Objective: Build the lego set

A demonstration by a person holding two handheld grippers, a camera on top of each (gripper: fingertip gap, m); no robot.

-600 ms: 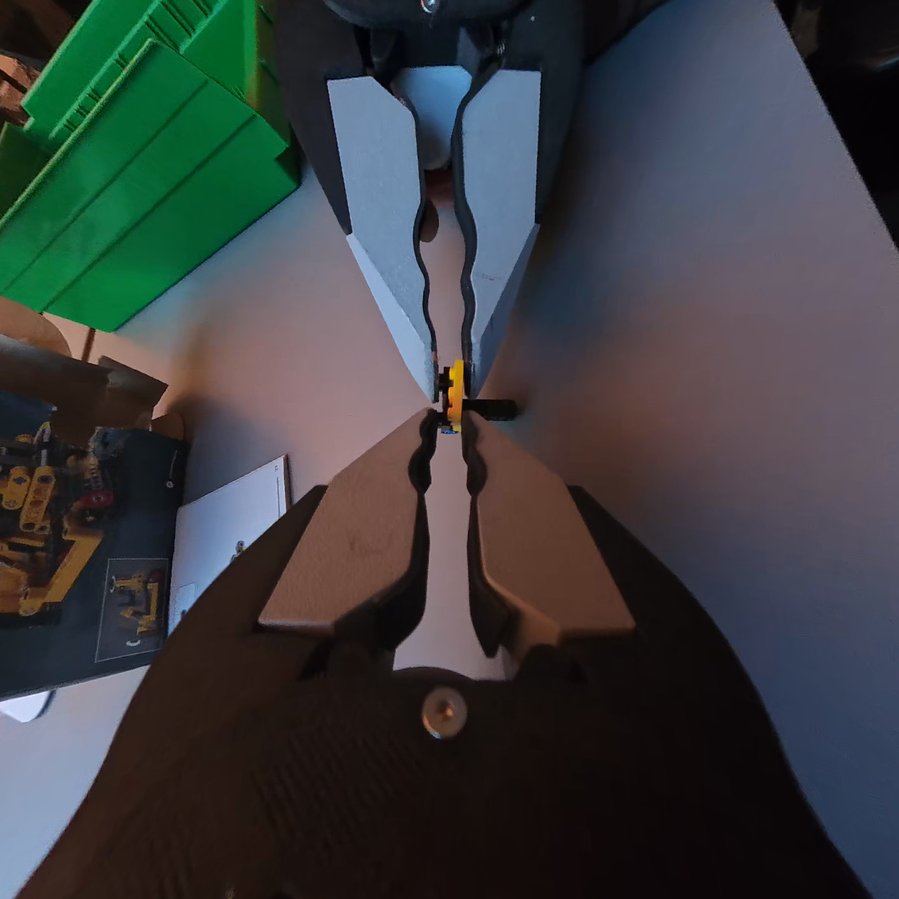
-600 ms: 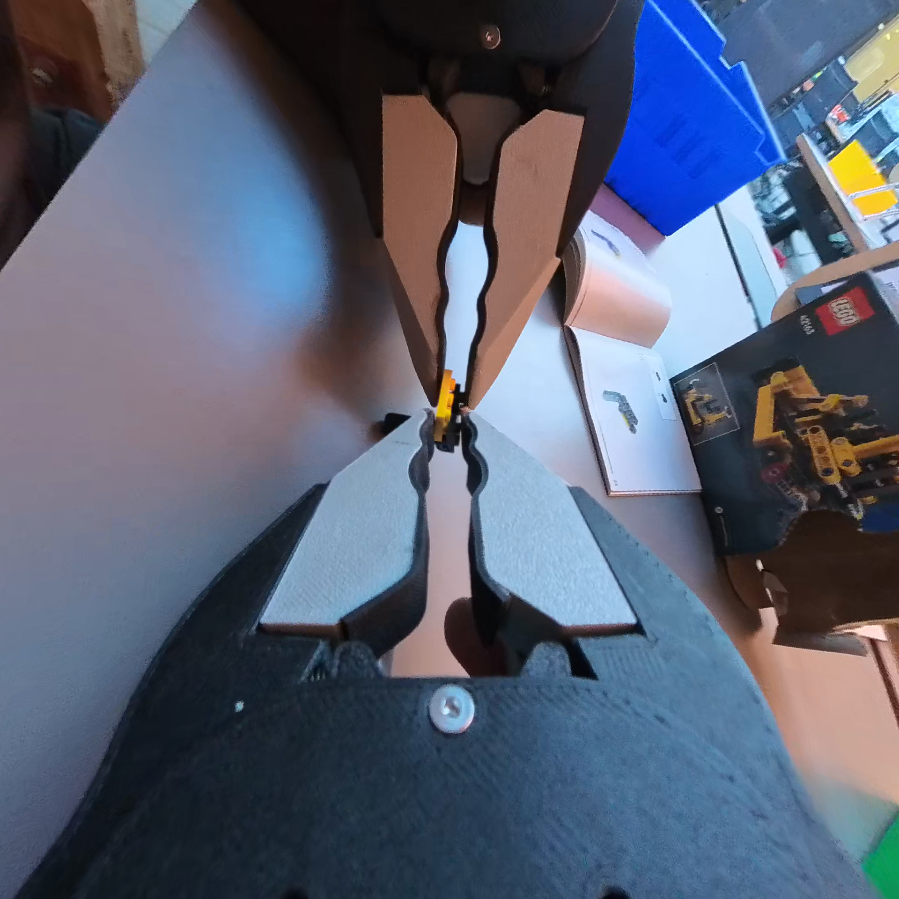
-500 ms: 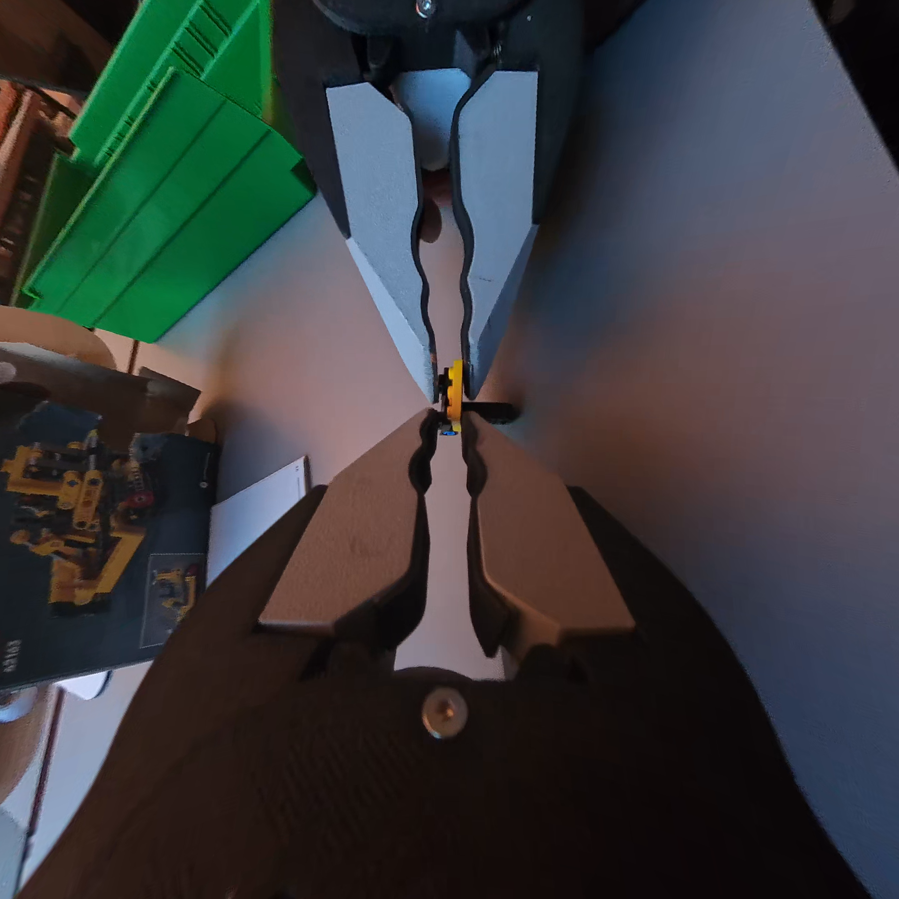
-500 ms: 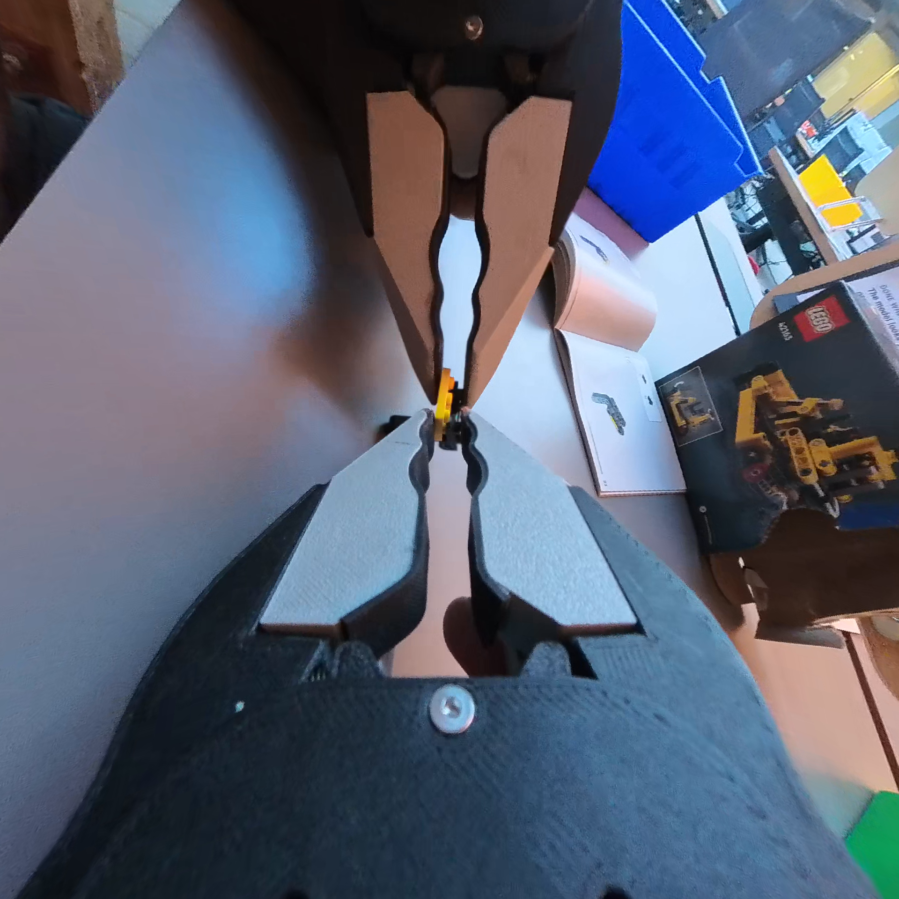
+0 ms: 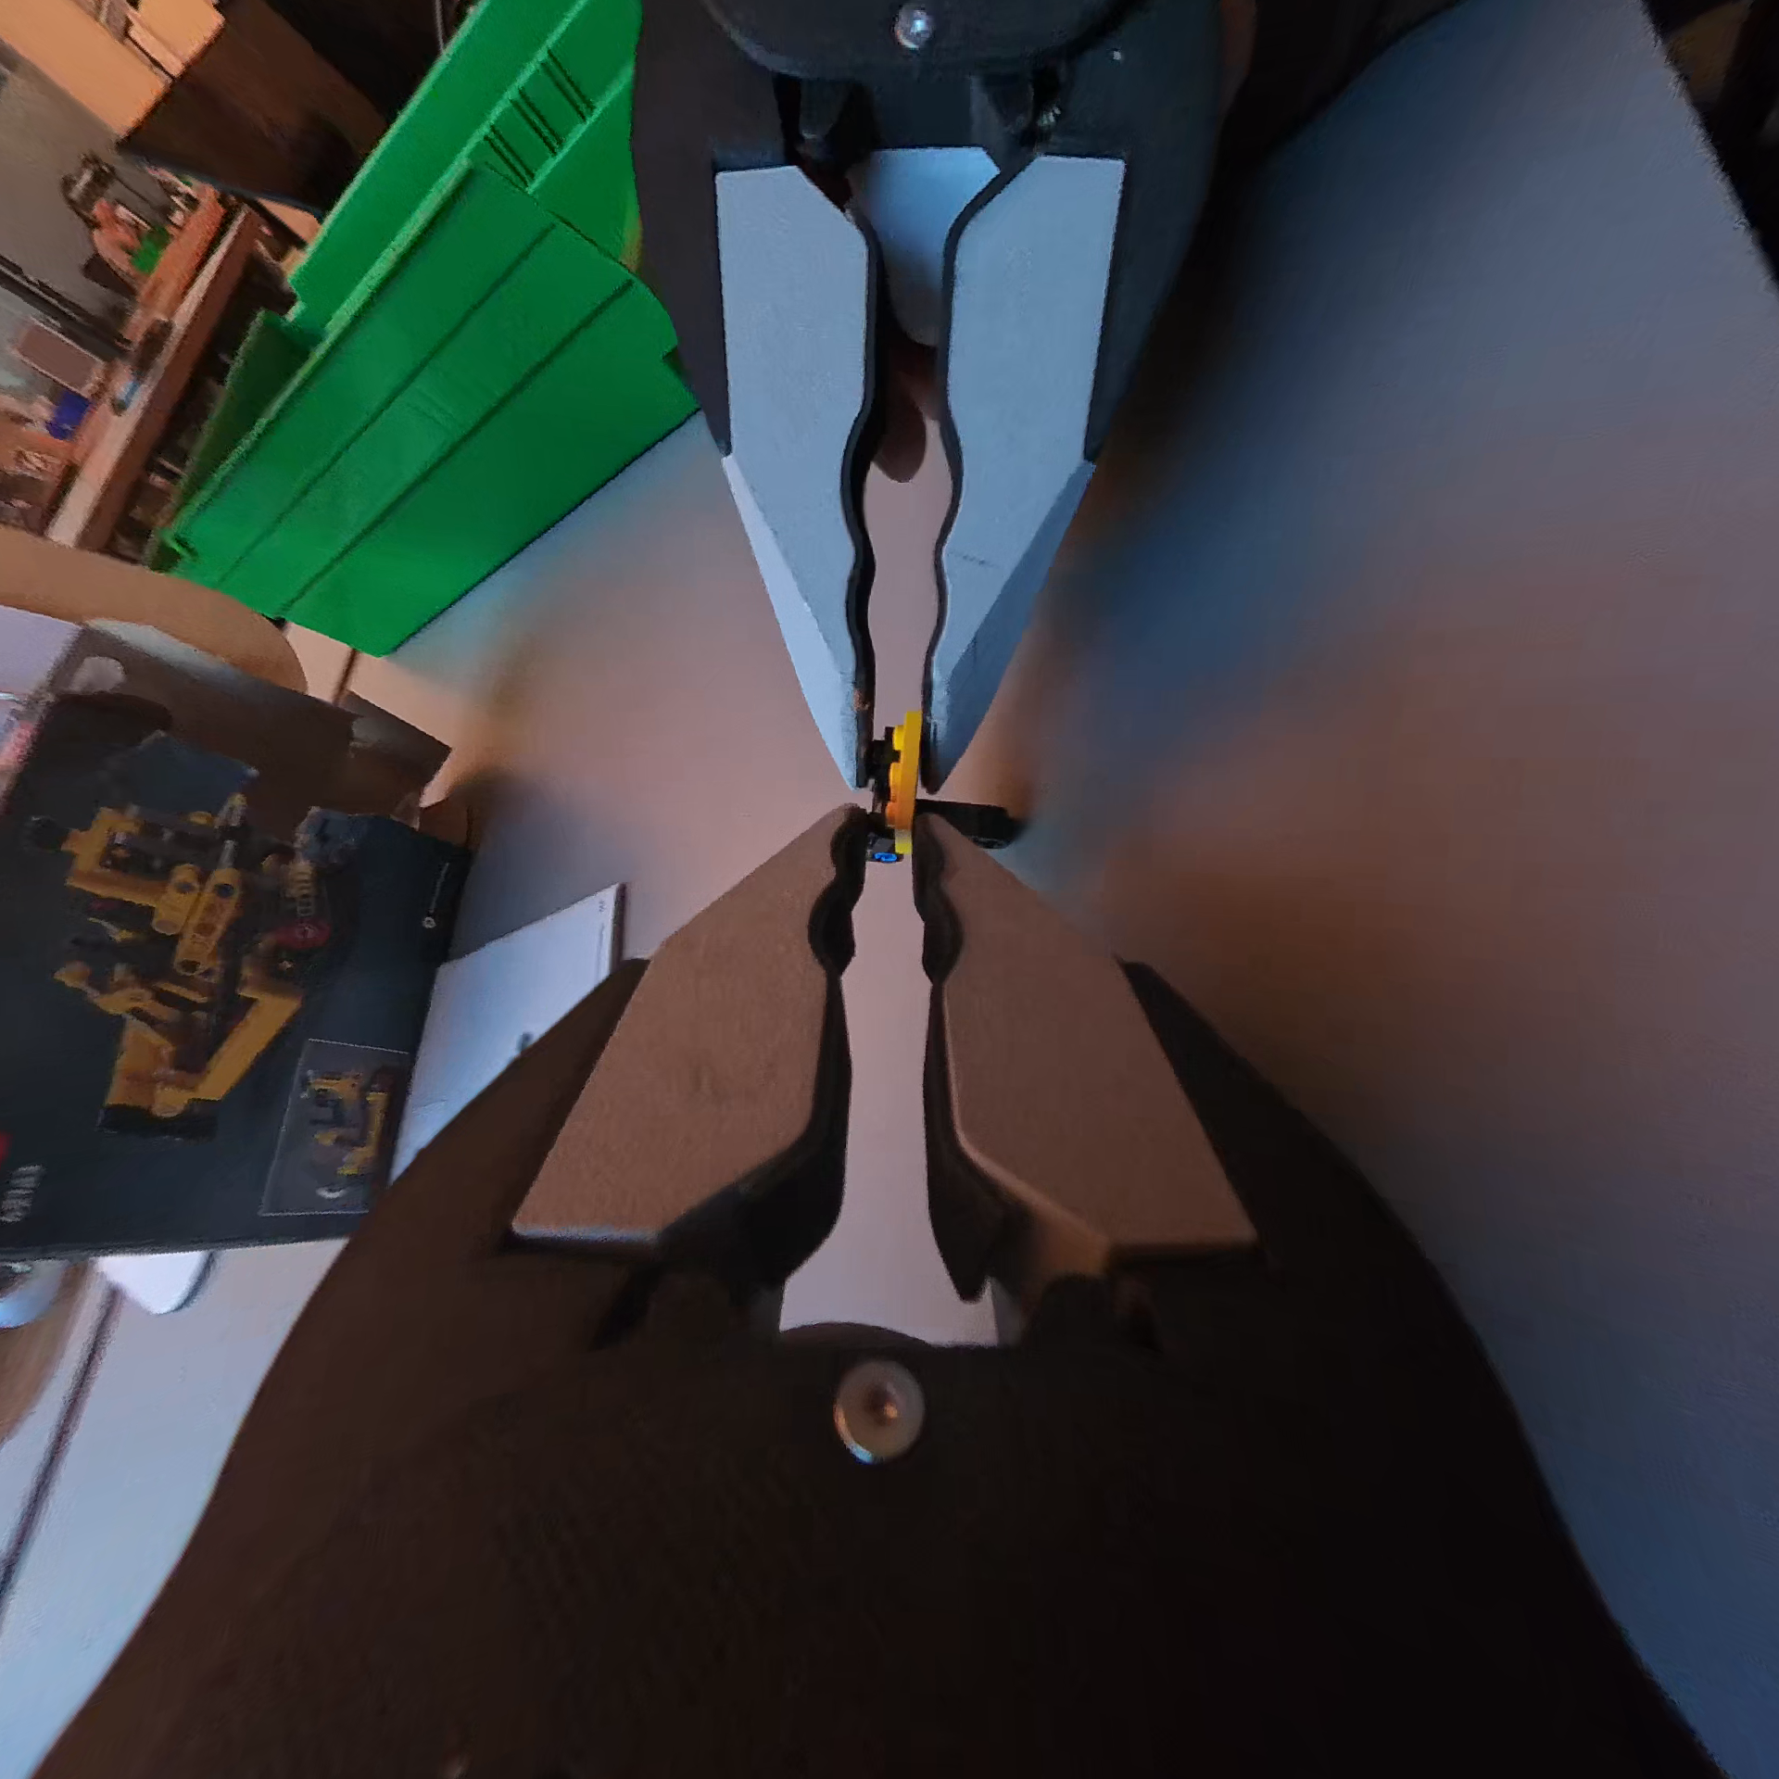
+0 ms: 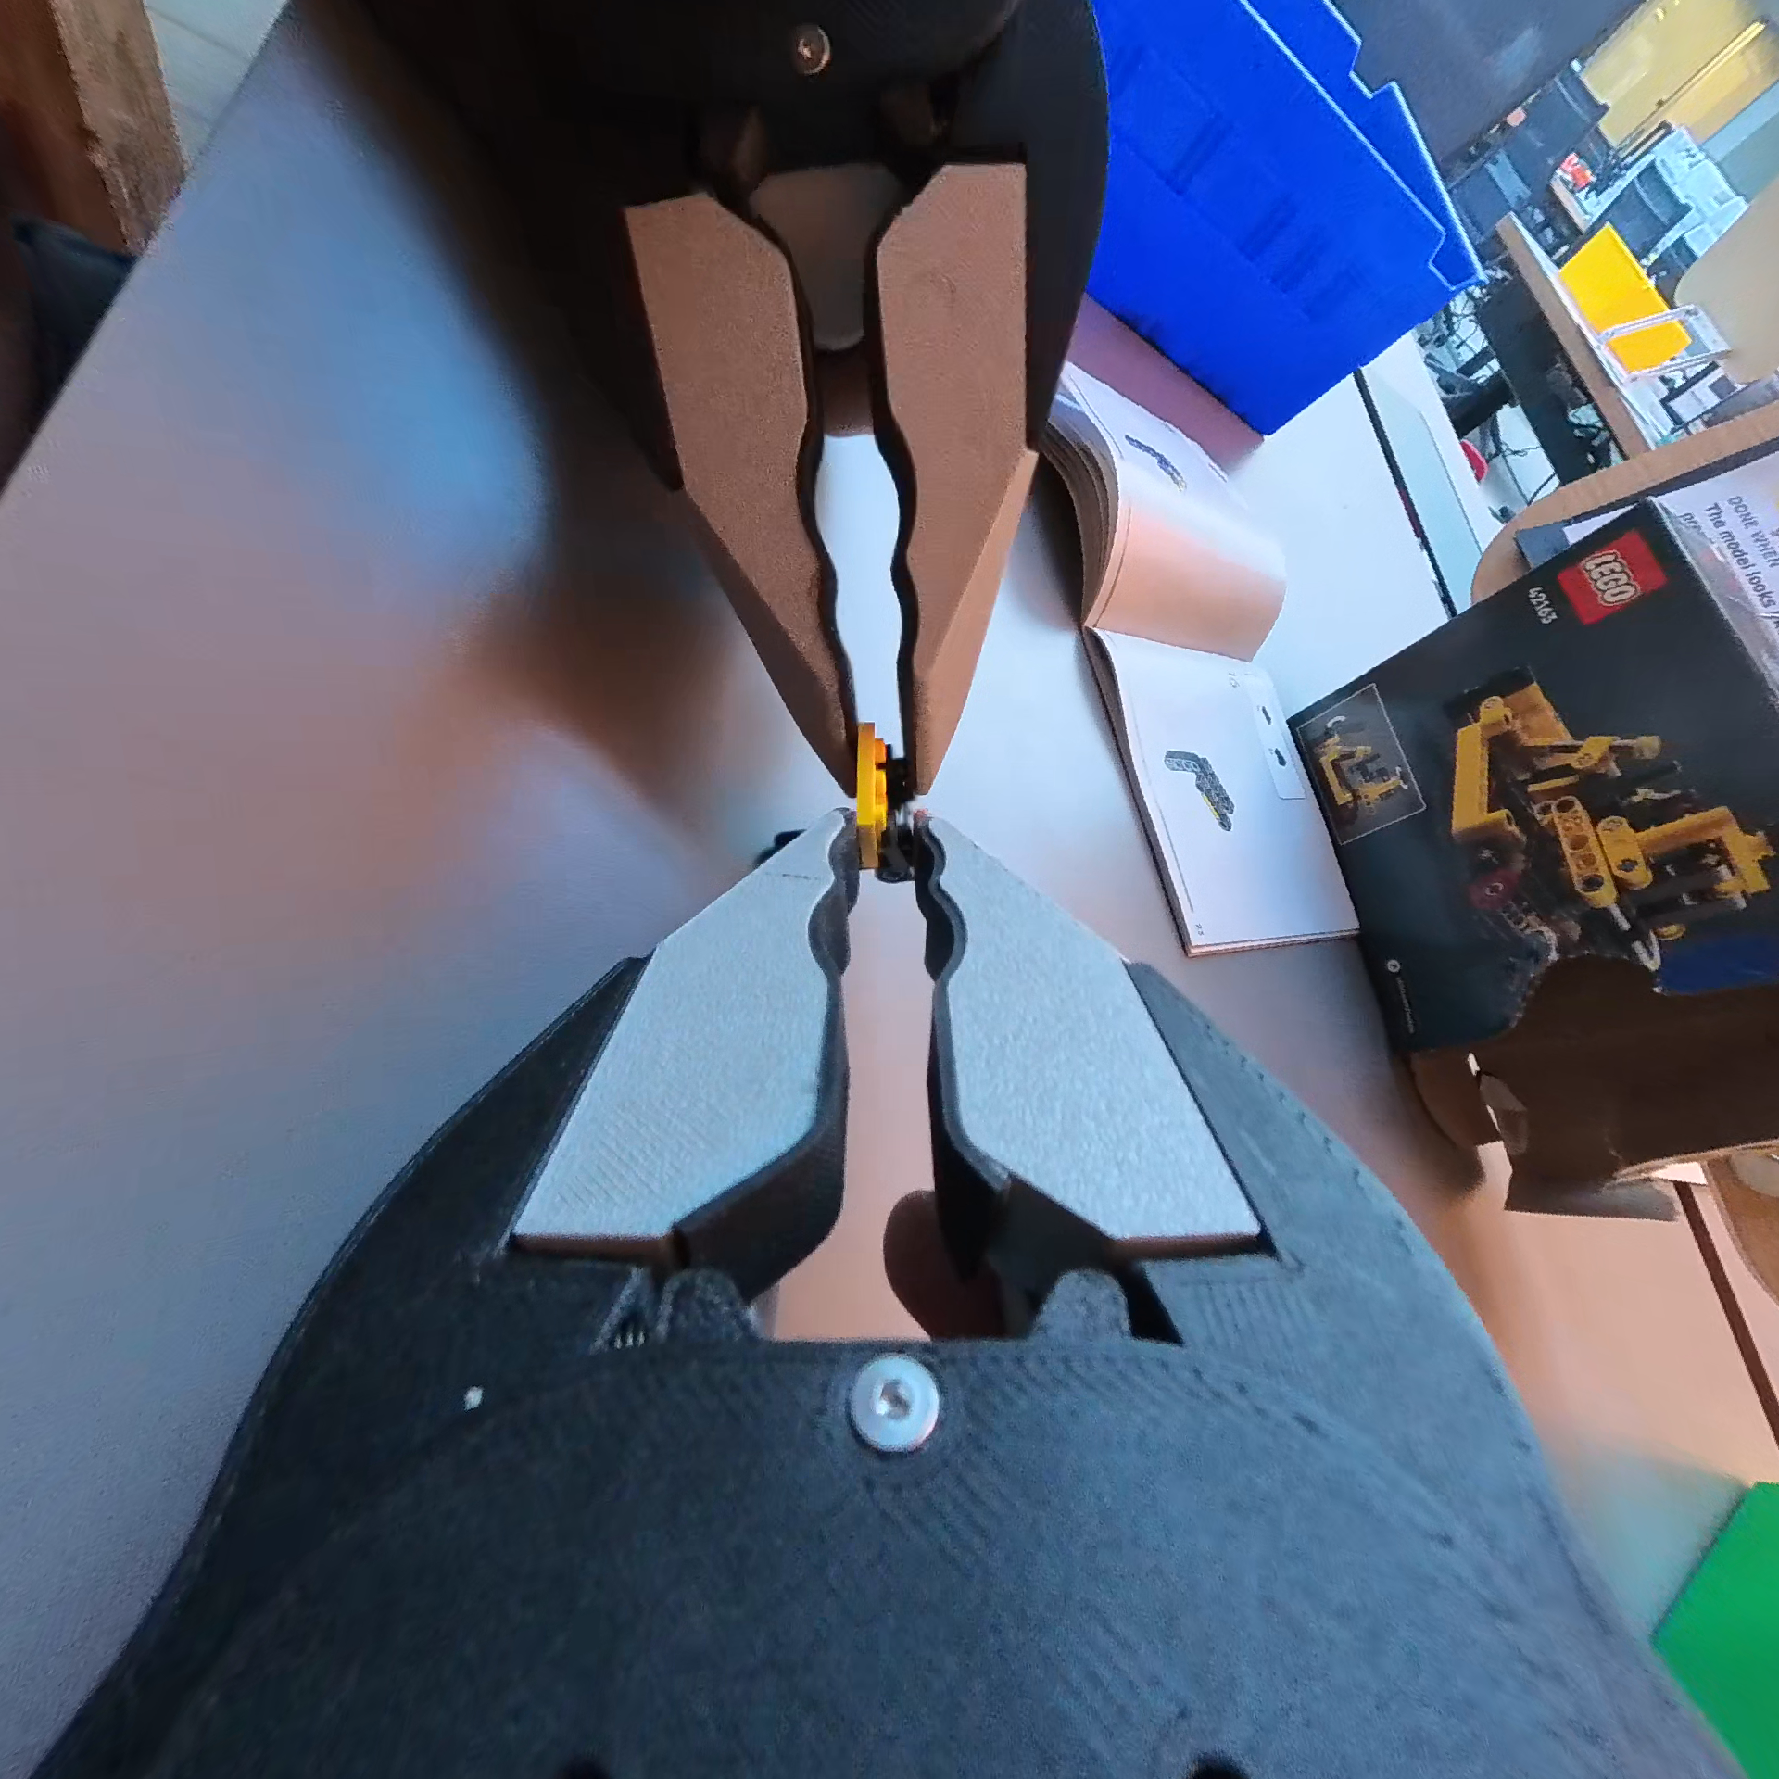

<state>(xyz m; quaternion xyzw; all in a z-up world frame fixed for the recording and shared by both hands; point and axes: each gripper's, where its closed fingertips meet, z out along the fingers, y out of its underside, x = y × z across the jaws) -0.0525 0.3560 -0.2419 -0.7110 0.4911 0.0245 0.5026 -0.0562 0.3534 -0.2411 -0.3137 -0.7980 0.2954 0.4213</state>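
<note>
A small Lego assembly, a yellow plate [image 5: 905, 765] with black parts and a black pin [image 5: 972, 818] sticking out sideways, is held between both grippers, which meet tip to tip over the grey table [image 5: 1396, 674]. My left gripper [image 5: 886, 833] is shut on its lower end, where a bit of blue shows. My right gripper [image 5: 897, 760] comes from the opposite side and is shut on the yellow plate. In the right wrist view, my right gripper [image 6: 884, 837] and the left gripper [image 6: 884, 770] clamp the same yellow plate [image 6: 871, 789].
Green bins [image 5: 433, 385] stand at the far left of the left wrist view, with the Lego box [image 5: 193, 963] and a white booklet [image 5: 520, 1011] beside them. The right wrist view shows blue bins [image 6: 1251, 193], the open instruction booklet [image 6: 1223, 770] and the box [image 6: 1588, 818].
Both grippers stay shut on the assembly, tip to tip. The pair has turned together, so the bins, box and booklet have shifted in both views.
</note>
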